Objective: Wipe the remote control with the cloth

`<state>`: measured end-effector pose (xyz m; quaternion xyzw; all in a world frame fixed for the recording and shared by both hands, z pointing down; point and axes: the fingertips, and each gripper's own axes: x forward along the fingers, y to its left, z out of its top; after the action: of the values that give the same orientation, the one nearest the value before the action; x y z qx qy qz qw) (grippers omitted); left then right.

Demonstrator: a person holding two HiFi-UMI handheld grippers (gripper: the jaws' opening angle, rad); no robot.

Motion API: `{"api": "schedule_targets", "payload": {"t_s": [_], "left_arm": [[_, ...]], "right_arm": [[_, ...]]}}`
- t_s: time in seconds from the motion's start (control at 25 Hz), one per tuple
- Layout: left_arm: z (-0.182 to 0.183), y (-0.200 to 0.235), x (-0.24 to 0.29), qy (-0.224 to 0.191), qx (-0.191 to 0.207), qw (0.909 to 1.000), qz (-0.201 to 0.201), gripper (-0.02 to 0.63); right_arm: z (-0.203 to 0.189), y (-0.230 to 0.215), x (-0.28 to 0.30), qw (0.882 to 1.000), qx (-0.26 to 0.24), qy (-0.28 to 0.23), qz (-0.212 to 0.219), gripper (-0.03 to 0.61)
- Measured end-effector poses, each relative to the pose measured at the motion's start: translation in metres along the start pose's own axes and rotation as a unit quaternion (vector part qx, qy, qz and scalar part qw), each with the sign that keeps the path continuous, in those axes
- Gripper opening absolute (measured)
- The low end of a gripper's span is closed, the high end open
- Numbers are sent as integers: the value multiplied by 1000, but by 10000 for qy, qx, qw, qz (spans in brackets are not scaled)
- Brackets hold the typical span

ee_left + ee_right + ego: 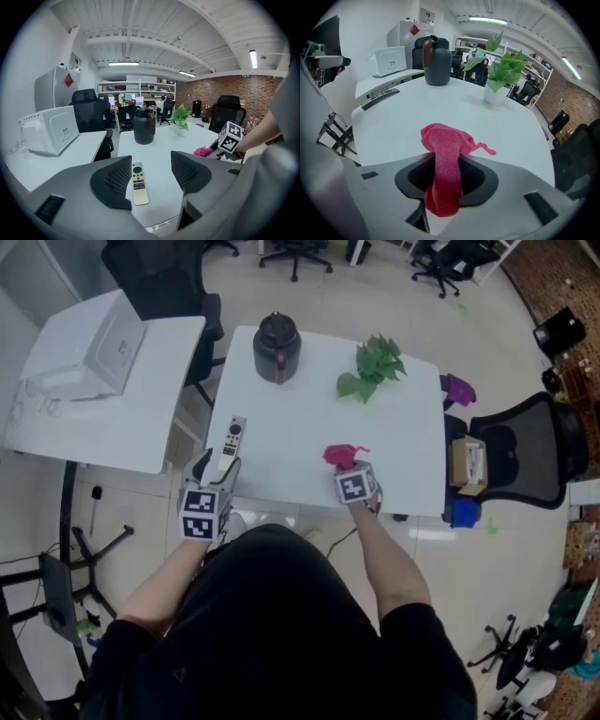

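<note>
Remote (139,183) lies on the table (394,427) between the open jaws of the left tongs (151,173), untouched, while the right tongs (446,180) are opening around the pink cloth (443,140), so it may slip out before any wiping.

We see a white bench (412,465) on a pale, glossy floor (375,296). A second white table (141,418) stands off its left edge and a black office chair (525,446) off its right. Far back runs a brick wall (211,89), under a lit ceiling strip light (124,63).
</note>
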<state>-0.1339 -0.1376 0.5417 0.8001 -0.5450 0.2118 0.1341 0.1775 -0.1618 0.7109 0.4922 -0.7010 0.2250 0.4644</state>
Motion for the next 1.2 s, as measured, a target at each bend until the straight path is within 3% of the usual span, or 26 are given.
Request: {"api": "schedule_targets", "payload": {"t_s": [0.24, 0.4, 0.56, 0.8, 1.04, 1.2], "left_arm": [[13, -10, 3, -163, 136, 9997, -122, 268], [29, -19, 1, -366, 274, 9987, -238, 267], [43, -29, -2, -552, 458, 9968, -361, 267], [72, -52, -14, -883, 744, 9910, -677, 265], [104, -82, -32, -1314, 1122, 9800, -991, 225], [116, -94, -41, -1479, 1365, 9725, -1176, 146]], "right_arm": [[3, -7, -23, 9994, 133, -314, -30, 179], [20, -13, -67, 9935, 418, -1054, -28, 179], [56, -1, -126, 9785, 531, -1989, 126, 179], [108, 53, -204, 9529, 327, -2921, 745, 175], [136, 91, -254, 9287, 25, -3527, 1145, 71], [147, 104, -273, 9184, -97, -3745, 1274, 32]]}}
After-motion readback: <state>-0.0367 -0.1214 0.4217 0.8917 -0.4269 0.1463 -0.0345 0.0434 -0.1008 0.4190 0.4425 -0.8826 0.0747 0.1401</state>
